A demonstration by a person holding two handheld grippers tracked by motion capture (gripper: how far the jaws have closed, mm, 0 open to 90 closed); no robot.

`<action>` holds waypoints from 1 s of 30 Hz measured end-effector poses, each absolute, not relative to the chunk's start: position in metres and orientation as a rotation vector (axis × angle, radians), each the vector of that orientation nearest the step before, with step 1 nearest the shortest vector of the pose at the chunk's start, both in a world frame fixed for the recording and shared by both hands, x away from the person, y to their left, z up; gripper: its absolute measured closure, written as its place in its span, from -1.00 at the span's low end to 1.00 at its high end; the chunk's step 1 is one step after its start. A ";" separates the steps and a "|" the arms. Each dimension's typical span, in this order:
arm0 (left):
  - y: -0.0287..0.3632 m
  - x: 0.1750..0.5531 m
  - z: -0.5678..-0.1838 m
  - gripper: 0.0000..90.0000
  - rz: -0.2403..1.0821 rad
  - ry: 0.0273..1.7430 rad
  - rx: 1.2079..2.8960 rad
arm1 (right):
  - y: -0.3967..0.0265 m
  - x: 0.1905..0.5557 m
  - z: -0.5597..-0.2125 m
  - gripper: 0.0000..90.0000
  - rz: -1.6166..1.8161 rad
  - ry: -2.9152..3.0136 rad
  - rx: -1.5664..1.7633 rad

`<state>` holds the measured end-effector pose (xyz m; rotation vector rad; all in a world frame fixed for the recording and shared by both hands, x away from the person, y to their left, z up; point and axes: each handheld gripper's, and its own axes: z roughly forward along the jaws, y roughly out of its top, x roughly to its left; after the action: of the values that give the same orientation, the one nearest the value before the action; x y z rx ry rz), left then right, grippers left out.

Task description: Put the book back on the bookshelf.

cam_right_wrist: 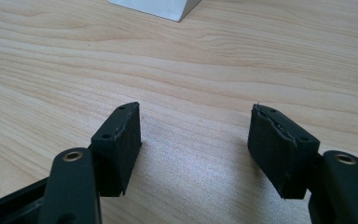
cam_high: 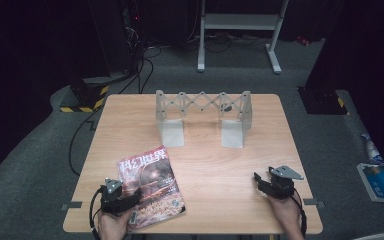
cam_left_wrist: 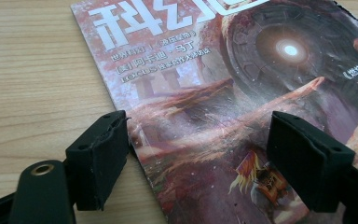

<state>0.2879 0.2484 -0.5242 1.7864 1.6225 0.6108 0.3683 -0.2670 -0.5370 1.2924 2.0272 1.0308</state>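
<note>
A magazine (cam_high: 151, 186) with a reddish cover and white lettering lies flat on the wooden table (cam_high: 210, 150), near the front left. My left gripper (cam_high: 125, 200) rests at the magazine's near left edge, jaws open. In the left gripper view the magazine (cam_left_wrist: 223, 93) spreads under and between the two black pads (cam_left_wrist: 100, 154), which stand wide apart and press on nothing. My right gripper (cam_high: 260, 181) sits on the table at the front right, open, with bare wood between its pads (cam_right_wrist: 121, 140).
A grey expanding rack (cam_high: 202, 116) with two white end plates stands at the table's far middle; one white corner (cam_right_wrist: 163, 8) appears in the right gripper view. Beyond the table are a white frame stand (cam_high: 240, 30), floor cables and a yellow-black striped base (cam_high: 85, 102).
</note>
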 end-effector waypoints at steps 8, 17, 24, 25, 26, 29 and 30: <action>0.239 0.288 -0.524 -0.53 0.603 1.599 1.801 | -0.267 0.368 -0.537 -0.23 1.031 2.027 1.293; 0.224 0.293 -0.523 -0.53 0.587 1.579 1.823 | -0.267 0.368 -0.537 -0.23 1.030 2.027 1.292; 0.211 0.300 -0.524 -0.54 0.579 1.551 1.835 | -0.267 0.368 -0.537 -0.23 1.031 2.028 1.293; 0.208 0.302 -0.524 -0.54 0.583 1.541 1.843 | -0.267 0.368 -0.537 -0.23 1.031 2.027 1.293; 0.208 0.302 -0.524 -0.54 0.583 1.541 1.843 | -0.267 0.368 -0.537 -0.23 1.031 2.027 1.293; 0.199 0.308 -0.524 -0.54 0.569 1.526 1.855 | -0.267 0.368 -0.537 -0.23 1.031 2.028 1.293; 0.199 0.308 -0.524 -0.54 0.569 1.526 1.855 | -0.267 0.368 -0.537 -0.23 1.031 2.028 1.293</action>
<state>0.3082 0.1992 -0.5236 1.8553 1.5257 0.5688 0.3684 -0.2671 -0.5370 1.2926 2.0275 1.0308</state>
